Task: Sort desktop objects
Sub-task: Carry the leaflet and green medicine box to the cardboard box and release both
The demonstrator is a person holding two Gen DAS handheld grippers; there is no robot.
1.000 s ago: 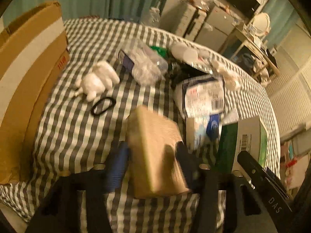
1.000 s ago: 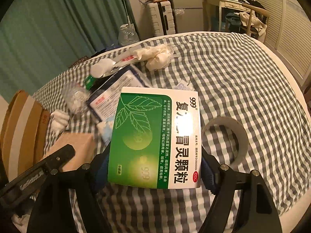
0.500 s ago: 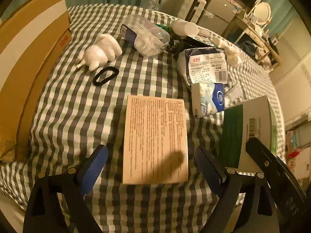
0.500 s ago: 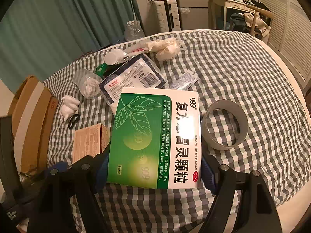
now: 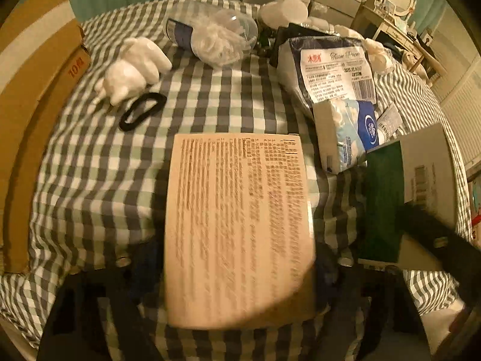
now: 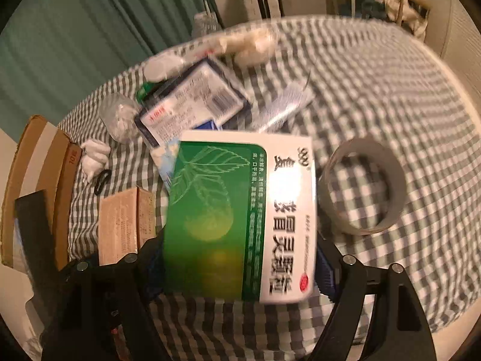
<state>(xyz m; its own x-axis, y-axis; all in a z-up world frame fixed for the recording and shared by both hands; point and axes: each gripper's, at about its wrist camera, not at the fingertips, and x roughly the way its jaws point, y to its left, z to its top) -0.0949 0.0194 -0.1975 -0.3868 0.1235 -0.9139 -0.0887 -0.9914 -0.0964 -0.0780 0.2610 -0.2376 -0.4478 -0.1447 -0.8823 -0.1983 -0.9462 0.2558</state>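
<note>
A tan carton box (image 5: 240, 225) with printed text lies flat on the checked tablecloth, between the fingers of my left gripper (image 5: 234, 264). The jaws stand at its two long sides, blurred, close on it. The same box shows in the right wrist view (image 6: 123, 225). My right gripper (image 6: 240, 258) is shut on a green and white medicine box (image 6: 240, 213) and holds it above the cloth; it also shows at the right of the left wrist view (image 5: 402, 198).
A big cardboard box (image 5: 27, 96) stands at the left edge. A white plush toy (image 5: 132, 69), black hair tie (image 5: 142, 111), clear bag (image 5: 216, 36), tissue packs (image 5: 333, 72) and tape roll (image 6: 363, 192) lie around.
My left gripper let go of the tan box and opened wide half a second ago; now its fingers have come in close on the box's sides. The right gripper's view swings, blurred.
</note>
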